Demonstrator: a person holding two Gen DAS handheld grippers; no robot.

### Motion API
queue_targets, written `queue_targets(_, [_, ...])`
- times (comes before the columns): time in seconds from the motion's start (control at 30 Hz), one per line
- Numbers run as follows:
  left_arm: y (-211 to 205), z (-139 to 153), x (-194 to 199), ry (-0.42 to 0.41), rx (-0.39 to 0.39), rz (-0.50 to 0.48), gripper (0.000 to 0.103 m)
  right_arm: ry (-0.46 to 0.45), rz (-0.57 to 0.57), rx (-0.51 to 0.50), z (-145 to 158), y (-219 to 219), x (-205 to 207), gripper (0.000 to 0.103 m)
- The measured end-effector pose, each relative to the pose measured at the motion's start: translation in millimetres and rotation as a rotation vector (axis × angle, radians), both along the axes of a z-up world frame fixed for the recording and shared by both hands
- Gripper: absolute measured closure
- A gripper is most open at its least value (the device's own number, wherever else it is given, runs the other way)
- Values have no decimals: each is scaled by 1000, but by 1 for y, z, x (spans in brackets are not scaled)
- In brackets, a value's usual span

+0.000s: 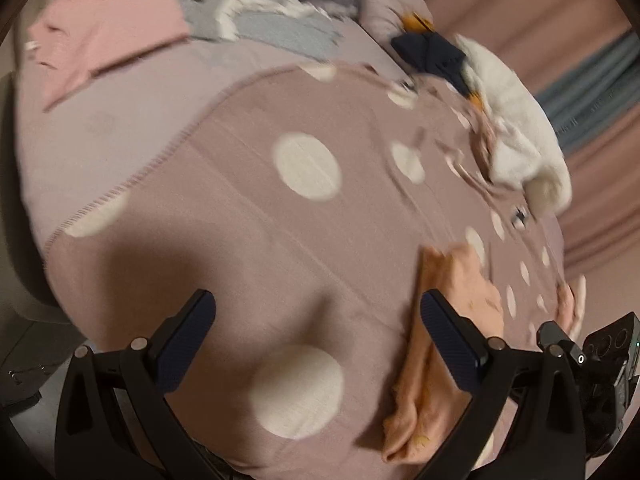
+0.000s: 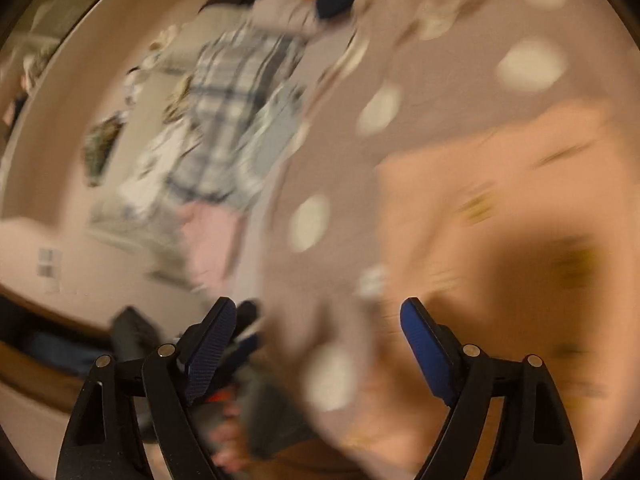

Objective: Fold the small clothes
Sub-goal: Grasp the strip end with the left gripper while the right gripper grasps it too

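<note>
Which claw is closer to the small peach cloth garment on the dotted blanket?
Left. The left claw has one finger over the peach cloth garment; the right claw hangs open beside it.

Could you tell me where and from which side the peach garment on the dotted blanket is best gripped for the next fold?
I would take the peach garment by its far corner, where the edge lies flat on the dotted blanket. Coming from the left with the open left gripper seems best, since that long side lies exposed there. The right wrist view is too blurred to judge its other edge.
</note>
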State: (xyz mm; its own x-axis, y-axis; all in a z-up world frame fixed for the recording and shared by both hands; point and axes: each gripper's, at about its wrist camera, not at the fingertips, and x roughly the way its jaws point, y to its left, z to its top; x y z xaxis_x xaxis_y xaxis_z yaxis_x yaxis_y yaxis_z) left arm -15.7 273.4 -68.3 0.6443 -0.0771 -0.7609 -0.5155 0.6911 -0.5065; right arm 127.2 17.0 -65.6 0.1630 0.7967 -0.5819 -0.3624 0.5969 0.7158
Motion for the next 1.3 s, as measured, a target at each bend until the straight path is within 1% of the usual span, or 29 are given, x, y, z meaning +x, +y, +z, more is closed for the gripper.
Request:
queue_targets(0.03, [-7,-2,5,13,0,-52,1,-24,-41,-27,3,-13,-4,18])
queue_targets(0.07, [-15,-4,9,29,2,-107,1,-22,-69,-37,3,-28,-6,18])
queue_targets(0.13, [-30,-9,15,64,1,-185,1,7,-115,-45,-1,-56,-9,17])
queue_targets(0.2, [-44,-15,19,84,-5,-267,1,3,-189,-71,-7,-92,-10,16])
queue_targets(0.23, [-50,-19,21,85,-31,-300,1,-2,-219,-97,-9,-103,-11,15])
queue_targets(0.3, [-56,-28,24,76,-123,-337,1,5,-279,-171,-20,-127,-13,15])
queue_targets(0.37, [-60,-34,28,76,-158,-347,1,27,-295,-192,-28,-136,-10,15])
queue_targets(0.4, [-64,-37,31,84,-153,-347,1,42,-303,-184,-35,-140,-10,15])
queue_targets(0.47, [-71,-39,36,89,-122,-338,1,76,-311,-128,-48,-148,-5,15])
queue_targets(0.53, [-81,-39,38,74,-89,-345,1,127,-305,-75,-66,-151,3,12])
queue_targets(0.57, [-85,-40,39,65,-90,-357,1,155,-287,-71,-74,-149,8,11])
queue_targets(0.6, [-88,-41,41,60,-97,-370,1,172,-257,-72,-84,-144,16,5])
queue_targets(0.63, [-89,-42,42,53,-108,-387,1,165,-249,-54,-84,-141,16,0])
queue_targets(0.67, [-91,-43,43,46,-126,-406,1,154,-243,-22,-81,-143,15,0])
queue_targets(0.73, [-90,-46,45,36,-191,-438,1,156,-230,-26,-79,-144,16,0])
queue_targets(0.77, [-87,-49,45,30,-238,-441,1,157,-215,-26,-78,-143,17,0])
queue_targets(0.8, [-83,-52,45,17,-313,-438,1,160,-202,-17,-78,-143,20,0])
queue_targets(0.83, [-78,-58,46,1,-420,-434,1,179,-202,1,-79,-147,21,0])
queue_targets(0.9, [-74,-69,48,-7,-574,-435,1,224,-223,63,-80,-153,25,0])
queue_targets(0.93, [-75,-71,51,1,-589,-438,1,236,-221,86,-82,-158,26,0])
queue_targets(1.0, [-80,-71,56,24,-562,-453,1,259,-209,112,-84,-157,30,0])
queue_targets(1.07, [-90,-67,59,36,-507,-486,1,249,-189,94,-83,-152,33,0])
queue_targets(1.17, [-100,-66,62,41,-467,-505,1,241,-144,78,-80,-138,37,0])
queue_targets(1.23, [-101,-67,63,34,-475,-491,1,252,-109,85,-82,-129,43,0])
queue_targets(1.3, [-100,-69,66,19,-508,-475,1,245,-82,91,-83,-123,47,0])
